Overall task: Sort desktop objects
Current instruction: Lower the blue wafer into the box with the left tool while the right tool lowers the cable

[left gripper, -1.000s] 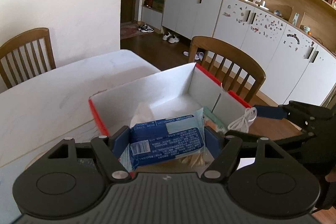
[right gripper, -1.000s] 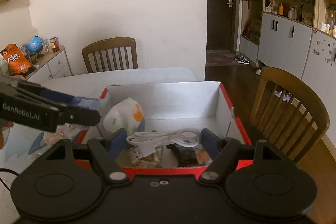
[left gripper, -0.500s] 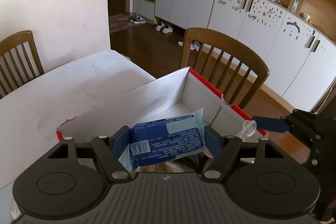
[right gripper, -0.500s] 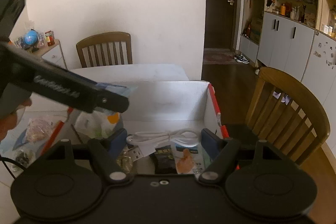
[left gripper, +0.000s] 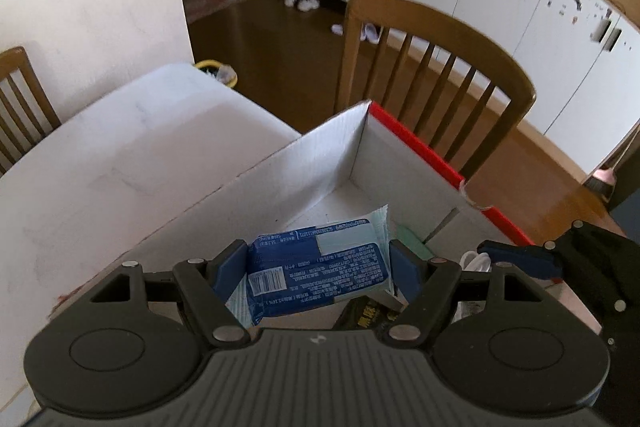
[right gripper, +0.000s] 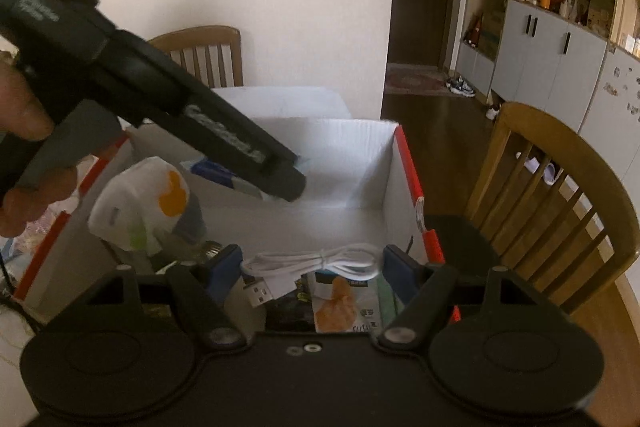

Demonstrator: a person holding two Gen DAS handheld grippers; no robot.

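Note:
My left gripper [left gripper: 318, 267] is shut on a blue and pale green packet [left gripper: 320, 273] and holds it over the inside of a white box with red rims [left gripper: 416, 143]. In the right wrist view the left gripper [right gripper: 280, 179] reaches into the box [right gripper: 408, 163] from the left, with the packet [right gripper: 212, 171] partly hidden behind it. My right gripper [right gripper: 312, 267] is shut on a coiled white USB cable [right gripper: 316, 265] above the box's near side. Its blue fingertip [left gripper: 516, 257] shows at the right of the left wrist view.
In the box lie a white pouch with orange and green print [right gripper: 148, 203], a dark packet [right gripper: 288, 311] and a snack packet [right gripper: 340, 303]. The box stands on a white table [left gripper: 120, 167]. Wooden chairs stand behind the table [right gripper: 208, 55] and at its right [left gripper: 440, 67].
My left gripper has carried the packet further over and down into the box. My right gripper has moved a little forward over the box with the cable still held.

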